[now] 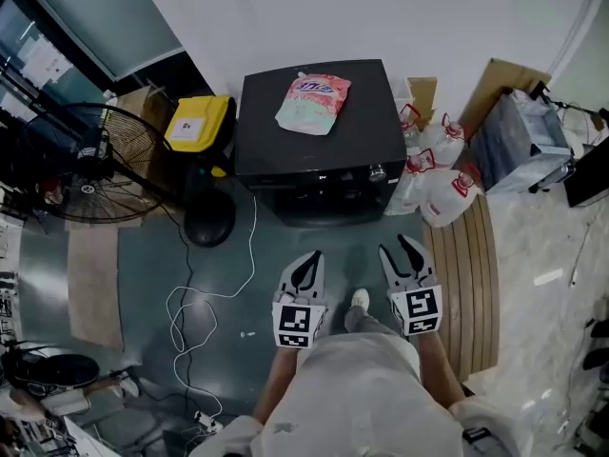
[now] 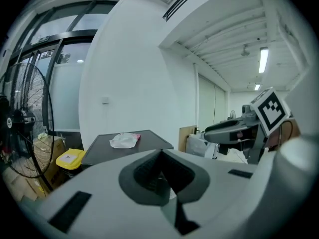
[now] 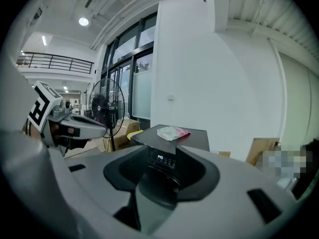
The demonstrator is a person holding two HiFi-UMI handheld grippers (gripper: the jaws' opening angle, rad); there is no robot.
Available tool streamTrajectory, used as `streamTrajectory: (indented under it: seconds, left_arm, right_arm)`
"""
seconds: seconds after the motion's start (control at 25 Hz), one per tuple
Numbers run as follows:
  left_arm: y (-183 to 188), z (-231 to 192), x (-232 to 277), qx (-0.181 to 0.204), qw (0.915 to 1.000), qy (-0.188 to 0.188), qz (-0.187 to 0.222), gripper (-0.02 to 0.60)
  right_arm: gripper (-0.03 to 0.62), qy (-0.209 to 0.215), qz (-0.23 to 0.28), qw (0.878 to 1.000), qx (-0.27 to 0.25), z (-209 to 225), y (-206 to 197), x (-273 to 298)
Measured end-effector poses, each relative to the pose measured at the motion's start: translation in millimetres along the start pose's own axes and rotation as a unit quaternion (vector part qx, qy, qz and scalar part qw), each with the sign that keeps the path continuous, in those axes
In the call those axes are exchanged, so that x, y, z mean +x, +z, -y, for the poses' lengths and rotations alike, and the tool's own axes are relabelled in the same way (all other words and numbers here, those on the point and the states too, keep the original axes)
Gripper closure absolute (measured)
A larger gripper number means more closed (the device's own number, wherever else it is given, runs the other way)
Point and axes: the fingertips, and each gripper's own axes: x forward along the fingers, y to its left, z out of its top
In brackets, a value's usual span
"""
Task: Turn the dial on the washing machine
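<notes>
A black washing machine (image 1: 319, 131) stands against the white wall, with its small silver dial (image 1: 377, 172) at the right of the front panel. On its lid lies a pink and green pouch (image 1: 314, 101). My left gripper (image 1: 304, 272) and right gripper (image 1: 409, 255) hang side by side in front of the machine, well short of it, both shut and empty. In the right gripper view, the lit panel (image 3: 162, 158) shows just beyond that gripper (image 3: 159, 176). The left gripper (image 2: 162, 176) points at the machine's lid (image 2: 124, 146).
A large black floor fan (image 1: 76, 165) and a yellow container (image 1: 198, 122) stand left of the machine. White bags with red marks (image 1: 438, 174) and cardboard (image 1: 500, 84) crowd its right side. A white cable (image 1: 205, 303) loops over the floor; a wooden slat platform (image 1: 476, 284) lies on the right.
</notes>
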Motion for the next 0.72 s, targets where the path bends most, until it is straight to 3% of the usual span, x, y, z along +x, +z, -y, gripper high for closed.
streamTrajectory:
  seconds: [0.48,0.72]
  left_arm:
    - [8.9,1.0,79.9,0.0,0.9995,0.02,-0.025,0.569]
    - [2.0,0.2,102.9,0.009,0.9992,0.019,-0.034,0.569]
  right_arm:
    - [0.416,0.027,-0.029,0.999,0.007,70.3,-17.7,57.0]
    - [0.416,0.024,-0.038,0.999,0.015,81.6,-32.6,77.9]
